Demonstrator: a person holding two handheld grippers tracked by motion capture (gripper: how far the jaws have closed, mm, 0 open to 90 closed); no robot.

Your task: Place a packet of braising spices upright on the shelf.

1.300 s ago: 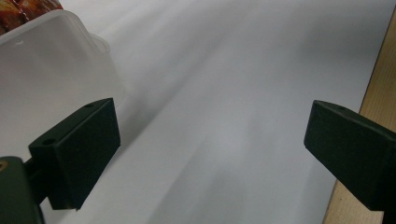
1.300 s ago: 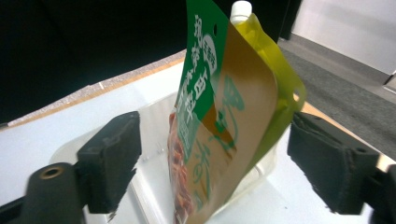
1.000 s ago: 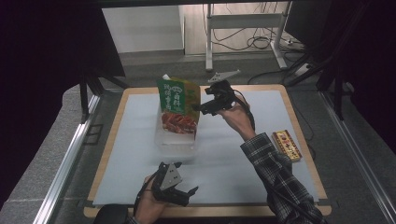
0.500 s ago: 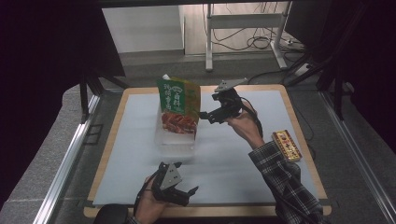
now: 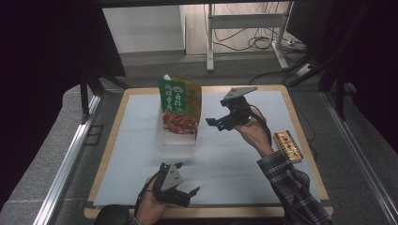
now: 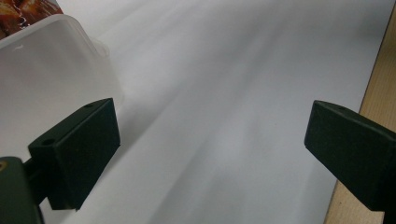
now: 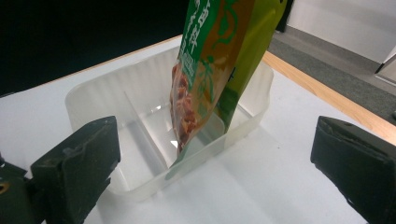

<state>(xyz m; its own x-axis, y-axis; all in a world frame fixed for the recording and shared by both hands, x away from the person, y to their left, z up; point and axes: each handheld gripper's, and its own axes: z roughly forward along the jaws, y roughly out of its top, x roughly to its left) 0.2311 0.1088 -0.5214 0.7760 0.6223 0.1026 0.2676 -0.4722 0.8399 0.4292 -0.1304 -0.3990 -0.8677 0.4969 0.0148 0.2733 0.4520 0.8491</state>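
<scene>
Green and yellow-green snack bag (image 5: 179, 105) printed with white characters and a reddish-brown food picture, translucent white plastic container (image 7: 140, 140), black gripper jaws, pale white-blue mat (image 5: 234, 159) on a light wooden table (image 5: 300, 136), red and gold patterned box (image 5: 288, 146), dark plaid sleeve (image 5: 291, 192).

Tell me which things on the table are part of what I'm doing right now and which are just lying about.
In the job:
- snack pouch, standing upright in the bin
- clear plastic bin, with a divider inside
- right gripper, open, beside the pouch

Lying about:
- yellow and red box, flat near the table's right edge
- left gripper, open, low at the near edge
</scene>
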